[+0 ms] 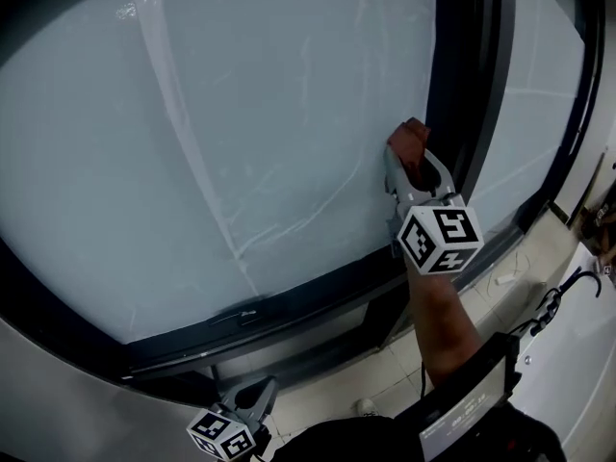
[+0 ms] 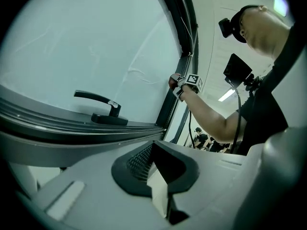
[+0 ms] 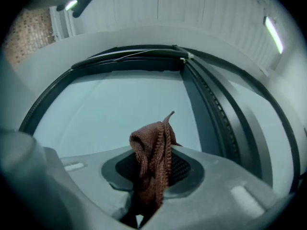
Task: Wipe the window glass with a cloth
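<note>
On the window glass wiping seems under way: the right gripper, clamped on the brown cloth, holds it at the right edge, needing a leftward sweep; the left gripper hangs closed, empty.

Head view down on the window glass; both gripper views close, upward across it.

No legible txt anywhere; white print on chest device too blurry to read.
</note>
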The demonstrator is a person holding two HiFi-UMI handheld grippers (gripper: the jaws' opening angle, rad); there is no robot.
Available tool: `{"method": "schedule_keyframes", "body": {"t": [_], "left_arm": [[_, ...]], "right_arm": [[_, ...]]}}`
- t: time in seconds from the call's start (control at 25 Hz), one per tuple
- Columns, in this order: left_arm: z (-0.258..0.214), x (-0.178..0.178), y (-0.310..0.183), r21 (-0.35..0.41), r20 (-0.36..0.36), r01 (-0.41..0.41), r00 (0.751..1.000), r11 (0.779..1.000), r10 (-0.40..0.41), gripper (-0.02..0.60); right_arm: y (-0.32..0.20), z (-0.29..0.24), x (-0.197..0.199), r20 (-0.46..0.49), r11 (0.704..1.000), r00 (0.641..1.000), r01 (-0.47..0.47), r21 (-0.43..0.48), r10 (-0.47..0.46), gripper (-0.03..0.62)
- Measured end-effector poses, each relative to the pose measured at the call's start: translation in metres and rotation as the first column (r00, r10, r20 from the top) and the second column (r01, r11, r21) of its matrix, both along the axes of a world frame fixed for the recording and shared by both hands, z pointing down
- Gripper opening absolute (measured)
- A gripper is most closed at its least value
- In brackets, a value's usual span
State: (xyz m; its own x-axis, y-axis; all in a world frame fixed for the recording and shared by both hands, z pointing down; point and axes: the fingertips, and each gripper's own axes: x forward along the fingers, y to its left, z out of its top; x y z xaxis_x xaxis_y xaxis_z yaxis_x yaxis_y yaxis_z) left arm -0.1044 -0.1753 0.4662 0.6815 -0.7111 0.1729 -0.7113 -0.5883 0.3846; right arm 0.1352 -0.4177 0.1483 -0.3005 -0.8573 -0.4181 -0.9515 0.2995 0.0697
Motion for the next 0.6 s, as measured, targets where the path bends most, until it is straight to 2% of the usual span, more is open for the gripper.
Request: {"method": "schedule_keyframes", "body": {"t": [0.12,0.24,0.48,0.6], "left_arm": [[0.003,0.004,0.0,-0.001,0.004,0.006,1.0,1.0,-0.006,0.015],[0.007,0.003,0.0,-0.001,-0.01,0.025,1.0,1.0,-0.025,0.015],[0.006,0.001,0.002,-0.003,-0.005,0.052,0.999,0.999,-0.052,0.015],[0.009,-0.002,0.002,-0.007,-0.003,0.061,0.998,0.998,-0.061,0.015]], "right_arm": [[-0.019,-0.011,0.03,0.014,0.998,0.998,-0.055,-0.023,0.055,0.086],[-0.031,-0.013,0.04,0.011,0.995,0.996,-0.088,-0.042,0.089,0.086],[-0.044,-0.012,0.04,0.022,0.994,0.996,-0.09,-0.061,0.092,0.086],[-0.039,-0.011,0.026,0.037,0.996,0.997,-0.064,-0.055,0.066,0.086]]}}
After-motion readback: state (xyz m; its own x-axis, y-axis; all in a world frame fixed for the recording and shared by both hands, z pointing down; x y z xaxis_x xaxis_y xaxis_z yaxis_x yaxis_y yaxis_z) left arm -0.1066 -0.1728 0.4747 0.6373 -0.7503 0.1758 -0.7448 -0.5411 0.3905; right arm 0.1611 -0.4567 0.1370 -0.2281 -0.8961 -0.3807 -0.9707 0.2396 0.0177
